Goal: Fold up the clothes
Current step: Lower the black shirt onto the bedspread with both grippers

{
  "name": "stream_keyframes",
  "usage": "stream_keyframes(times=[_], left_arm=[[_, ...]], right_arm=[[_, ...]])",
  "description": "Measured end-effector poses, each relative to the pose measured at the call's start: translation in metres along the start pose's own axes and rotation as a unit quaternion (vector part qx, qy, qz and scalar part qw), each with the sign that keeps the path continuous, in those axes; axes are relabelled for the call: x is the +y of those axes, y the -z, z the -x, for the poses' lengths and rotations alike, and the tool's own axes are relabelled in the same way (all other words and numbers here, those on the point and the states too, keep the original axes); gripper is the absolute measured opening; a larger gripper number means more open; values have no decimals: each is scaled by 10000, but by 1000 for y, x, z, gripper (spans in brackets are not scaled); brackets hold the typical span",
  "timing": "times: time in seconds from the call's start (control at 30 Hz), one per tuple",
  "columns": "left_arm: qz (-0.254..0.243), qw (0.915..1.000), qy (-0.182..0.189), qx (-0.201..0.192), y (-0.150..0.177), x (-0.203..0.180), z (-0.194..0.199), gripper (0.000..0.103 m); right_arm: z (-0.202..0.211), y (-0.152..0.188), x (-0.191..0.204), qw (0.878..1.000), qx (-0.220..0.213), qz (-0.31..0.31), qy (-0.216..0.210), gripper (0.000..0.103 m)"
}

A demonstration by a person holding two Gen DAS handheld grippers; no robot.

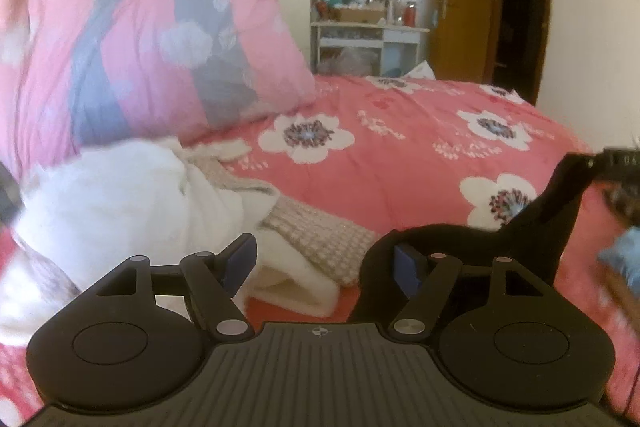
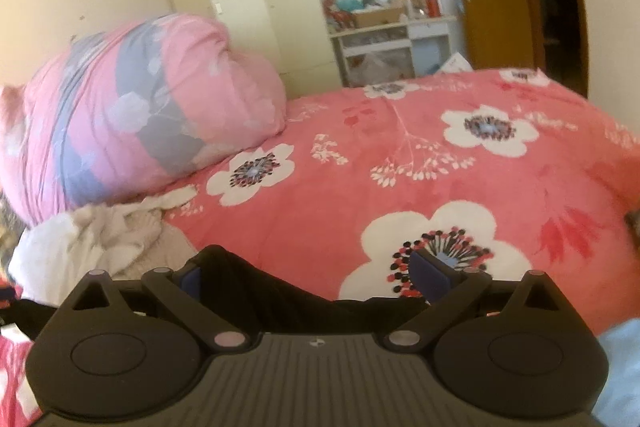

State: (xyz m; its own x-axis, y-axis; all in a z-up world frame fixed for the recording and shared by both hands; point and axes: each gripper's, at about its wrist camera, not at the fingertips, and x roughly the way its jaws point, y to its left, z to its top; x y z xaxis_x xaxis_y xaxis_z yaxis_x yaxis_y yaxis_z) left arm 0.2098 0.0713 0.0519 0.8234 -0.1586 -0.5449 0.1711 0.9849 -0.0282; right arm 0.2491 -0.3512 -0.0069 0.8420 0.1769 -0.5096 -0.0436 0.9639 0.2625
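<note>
Both grippers above the pink floral bedspread [image 2: 400,163]. Left gripper [image 1: 324,259]: fingers spread; black cloth garment [image 1: 536,227] drapes over its right finger, stretching rightward. Right gripper [image 2: 316,277]: fingers wide apart, the same black fabric lying across its base. Heap of white and beige knit clothes [image 1: 132,195] beside a pink-and-grey duvet bundle [image 2: 140,131].

Readable text: none you can make out. Pale characters on the black device [image 1: 624,163] at your left view's right edge are too blurred.
</note>
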Motion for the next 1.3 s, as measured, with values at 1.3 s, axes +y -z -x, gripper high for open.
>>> stream_keyframes(times=[1.3], left_arm=[[-1206, 9868, 672, 850, 133, -59, 10, 77]], right_arm=[[90, 187, -16, 9864, 1627, -108, -185, 77]])
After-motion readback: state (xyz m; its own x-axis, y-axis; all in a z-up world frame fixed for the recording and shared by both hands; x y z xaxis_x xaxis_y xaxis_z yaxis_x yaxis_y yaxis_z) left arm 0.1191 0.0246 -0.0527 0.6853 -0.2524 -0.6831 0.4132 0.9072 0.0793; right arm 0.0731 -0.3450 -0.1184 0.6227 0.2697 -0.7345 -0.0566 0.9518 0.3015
